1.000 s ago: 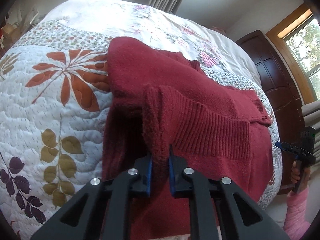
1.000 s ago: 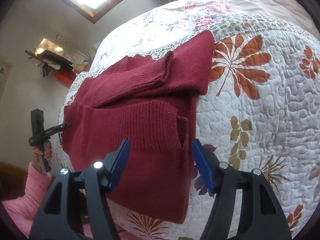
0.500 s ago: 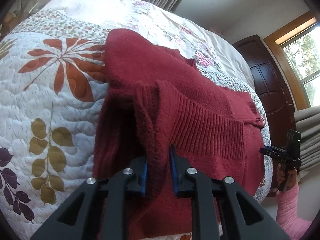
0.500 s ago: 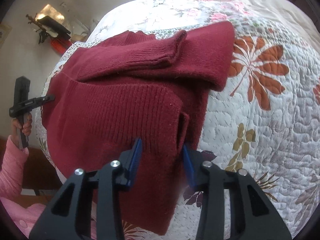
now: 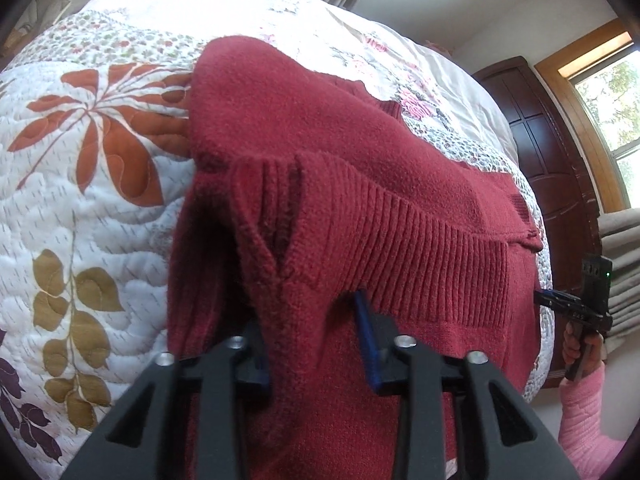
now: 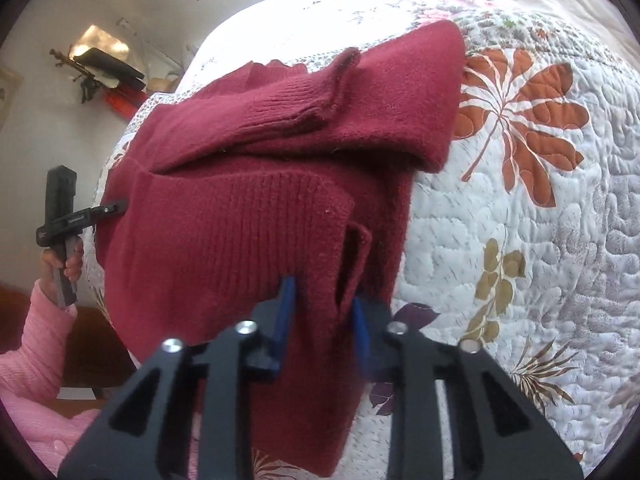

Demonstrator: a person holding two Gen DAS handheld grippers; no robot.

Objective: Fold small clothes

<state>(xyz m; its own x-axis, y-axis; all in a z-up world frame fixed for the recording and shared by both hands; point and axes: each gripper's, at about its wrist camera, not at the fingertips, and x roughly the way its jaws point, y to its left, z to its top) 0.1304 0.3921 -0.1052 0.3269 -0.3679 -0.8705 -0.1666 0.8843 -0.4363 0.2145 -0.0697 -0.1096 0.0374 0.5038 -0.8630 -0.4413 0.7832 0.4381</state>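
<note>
Between the jaws of the left gripper [image 5: 316, 332] sits a bunched corner of the dark red knit sweater [image 5: 340, 184]; the blue pads stand apart with cloth between them, so it looks loosened rather than clamped, though the knit hides the left pad and I cannot be sure. The right gripper [image 6: 320, 312] has its jaws drawn in close on either side of the ribbed hem [image 6: 248, 232] corner, seemingly pinching it, again half hidden by fabric. Each tool takes one end of the same hem, probably so the lower edge can be carried evenly over the body. The sweater lies partly folded on the quilted bedspread [image 6: 520, 240], a ribbed cuff [image 6: 304, 100] already laid across its chest, its lower part hanging over the bed's edge toward the person's pink sleeve [image 6: 36, 340].
</note>
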